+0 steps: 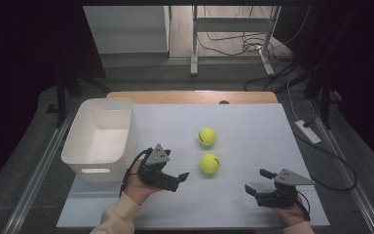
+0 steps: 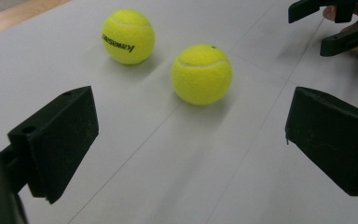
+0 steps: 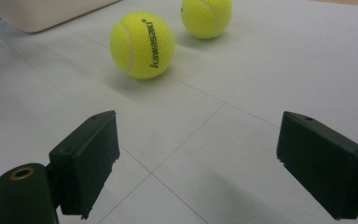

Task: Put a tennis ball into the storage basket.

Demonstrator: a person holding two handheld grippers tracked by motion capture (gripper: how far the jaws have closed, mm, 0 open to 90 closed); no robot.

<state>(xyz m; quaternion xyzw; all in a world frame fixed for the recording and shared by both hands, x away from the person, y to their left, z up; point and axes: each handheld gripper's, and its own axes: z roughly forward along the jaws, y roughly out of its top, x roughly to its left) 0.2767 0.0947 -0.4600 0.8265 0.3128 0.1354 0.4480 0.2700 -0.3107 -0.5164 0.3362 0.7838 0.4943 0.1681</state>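
Two tennis balls (image 1: 207, 136) (image 1: 209, 163) yellow, black lettering; bin (image 1: 100, 139) white; table (image 1: 253, 126) pale grey; tools black.

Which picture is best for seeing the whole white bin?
The high view. It shows the whole bin from above: rim, inside and the handle slot in its near wall, left of the two balls. The right gripper view catches just a corner of it at the top left edge.

high view: looked down and forward over your table (image 1: 253, 122), from well above. left gripper view and right gripper view: rode low, near the surface; both shared the two tennis balls (image 2: 201, 73).
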